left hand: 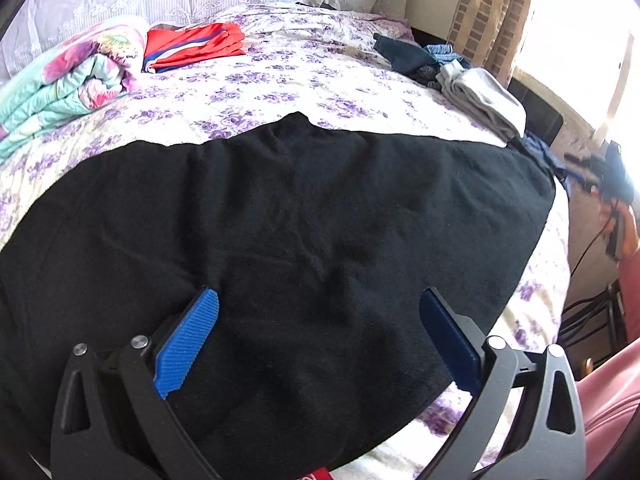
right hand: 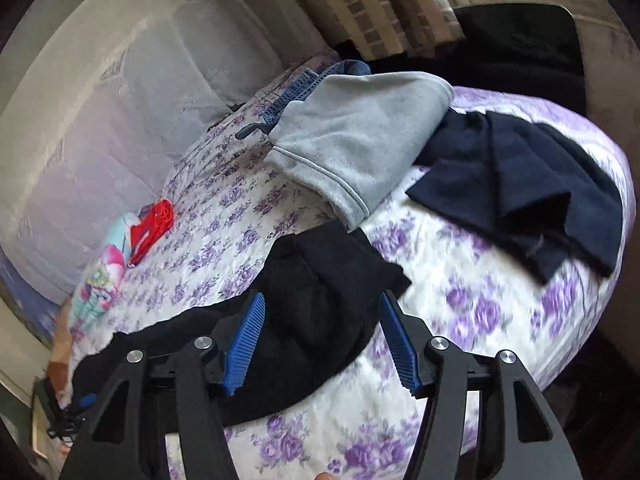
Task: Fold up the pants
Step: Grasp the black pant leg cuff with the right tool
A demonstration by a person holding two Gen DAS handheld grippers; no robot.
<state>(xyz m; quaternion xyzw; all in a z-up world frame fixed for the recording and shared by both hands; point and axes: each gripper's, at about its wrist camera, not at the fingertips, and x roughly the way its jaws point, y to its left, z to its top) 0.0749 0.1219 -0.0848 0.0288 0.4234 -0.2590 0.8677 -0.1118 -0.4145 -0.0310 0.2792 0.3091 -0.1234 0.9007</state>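
The black pants (left hand: 280, 240) lie spread across the near half of the bed (left hand: 280, 80), on the purple-flowered sheet, mostly flat with shallow wrinkles. From the right-hand camera one end of them (right hand: 320, 280) sits bunched and doubled over itself near the bed's edge.

Left gripper (left hand: 320, 336): jaws spread wide, hanging just above the cloth, nothing between the pads, no grip.

Right gripper (right hand: 322, 344): jaws apart, the bunched end of the pants showing between them; the pads do not press on it, so I judge it not held. That view is blurred, so contact with the cloth cannot be settled.

Elsewhere on the bed: a red folded garment (left hand: 192, 46) beside a rolled floral blanket (left hand: 68, 80) near the pillows, and a loose heap at the far side, including a grey garment (right hand: 360, 140), a navy one (right hand: 520, 184) and denim (right hand: 304, 88).

Assessment: the pants are laid out and at most one fold is begun at the bunched end. The garment is far from a compact stack. Remaining, in my judgement: smoothing, folding and setting aside.
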